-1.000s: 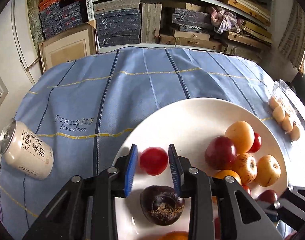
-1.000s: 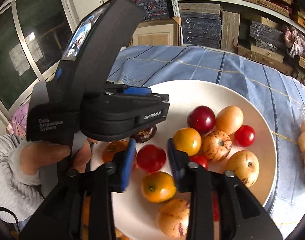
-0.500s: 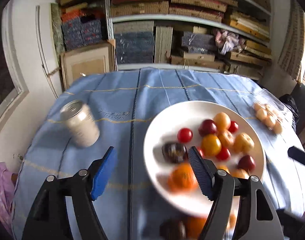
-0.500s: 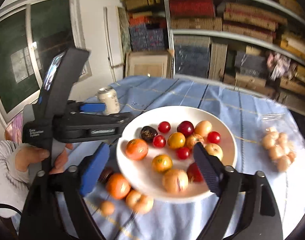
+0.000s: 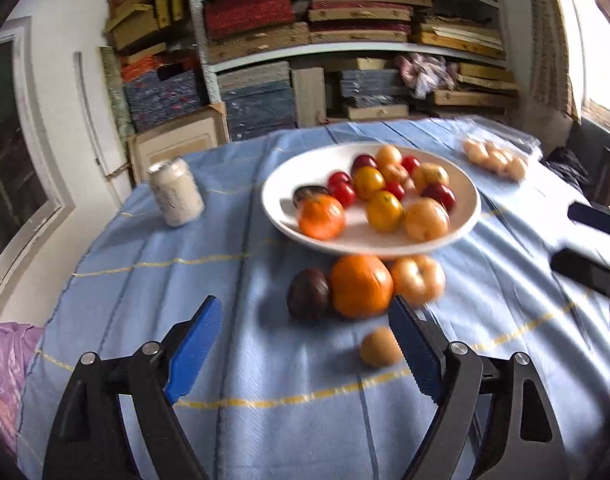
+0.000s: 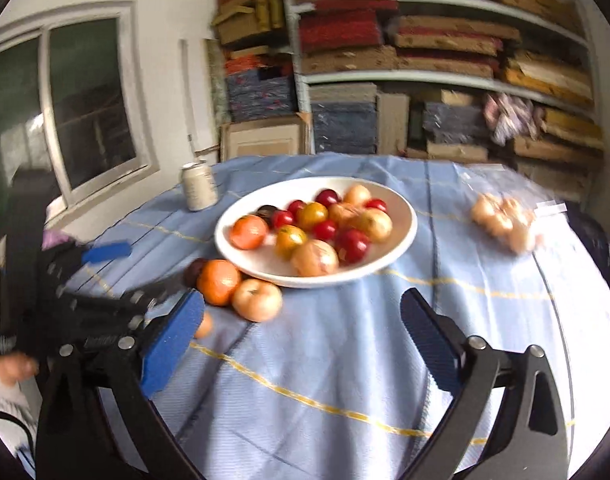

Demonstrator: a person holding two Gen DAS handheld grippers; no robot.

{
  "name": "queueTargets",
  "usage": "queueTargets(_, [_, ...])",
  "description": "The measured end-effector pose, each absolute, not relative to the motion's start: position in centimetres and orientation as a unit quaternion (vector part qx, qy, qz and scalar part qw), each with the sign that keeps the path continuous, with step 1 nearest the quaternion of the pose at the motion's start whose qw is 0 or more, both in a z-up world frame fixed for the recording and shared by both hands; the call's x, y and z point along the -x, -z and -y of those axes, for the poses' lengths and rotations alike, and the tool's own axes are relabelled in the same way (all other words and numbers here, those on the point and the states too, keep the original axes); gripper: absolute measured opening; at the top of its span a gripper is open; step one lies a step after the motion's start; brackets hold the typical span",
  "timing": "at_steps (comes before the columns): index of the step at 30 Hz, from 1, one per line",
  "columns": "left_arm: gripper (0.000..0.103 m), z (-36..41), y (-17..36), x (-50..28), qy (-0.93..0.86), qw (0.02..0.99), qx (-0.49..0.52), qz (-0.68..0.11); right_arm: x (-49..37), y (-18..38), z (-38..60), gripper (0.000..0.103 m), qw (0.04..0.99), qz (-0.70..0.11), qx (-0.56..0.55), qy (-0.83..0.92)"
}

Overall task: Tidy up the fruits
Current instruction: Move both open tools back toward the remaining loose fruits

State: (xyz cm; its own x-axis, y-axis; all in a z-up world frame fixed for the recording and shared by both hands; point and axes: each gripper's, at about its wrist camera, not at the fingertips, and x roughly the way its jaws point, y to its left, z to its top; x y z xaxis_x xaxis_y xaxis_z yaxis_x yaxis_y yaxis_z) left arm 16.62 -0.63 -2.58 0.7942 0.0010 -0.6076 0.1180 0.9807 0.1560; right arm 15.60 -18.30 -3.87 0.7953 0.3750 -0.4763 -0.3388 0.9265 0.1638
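- Blue striped tablecloth (image 6: 345,380) covers the table; everything sits on it.
- White plate (image 6: 401,240) mid-table holds the bulk of the fruit: cherry tomatoes, yellow tomatoes, pale apples, one orange (image 6: 248,232), one dark fruit at the left rim.
- Left gripper (image 5: 305,344): fingers spread wide, nothing between them, hovering above the cloth short of the plate.
- Right gripper (image 6: 303,340): fingers also spread wide, empty, near edge of table, well back from the plate.
- Drink can (image 5: 176,192) stands upright left of the plate, apart from it.
- Clear bag of small pale fruit (image 6: 505,220) lies right of the plate, apart.
- Four loose fruits on the cloth in front of the plate: large orange (image 5: 360,286), pale apple (image 5: 419,278) touching its right side, dark round fruit (image 5: 308,294) touching its left, small tan fruit (image 5: 379,347) nearest the left gripper.
- Step, my read: between picks, both tools free; loose pieces not yet plated.
- Next move likely: left gripper drops onto the small tan fruit, straddles it, clamps gently. It's round, so it may roll.
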Motion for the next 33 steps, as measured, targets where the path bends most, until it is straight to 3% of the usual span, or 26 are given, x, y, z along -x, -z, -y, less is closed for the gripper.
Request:
queueTargets(21, [0.085,2.7,5.1,-18.4,0.095,0.921,-0.11,-0.361,-16.7,5.1,18.3,0.098,0.933,-0.301,-0.052,-0.192])
queueTargets(27, [0.062,2.6,5.1,-18.4,0.109,0.918,-0.102,-0.367,-16.9,5.4,18.2,0.098,0.931,-0.308,-0.052,-0.191])
queueTargets(33, [0.062,2.9,5.2,-18.2,0.124,0.916,-0.1,-0.369,-17.0,5.6,18.0,0.098,0.928,-0.314,-0.048,-0.193])
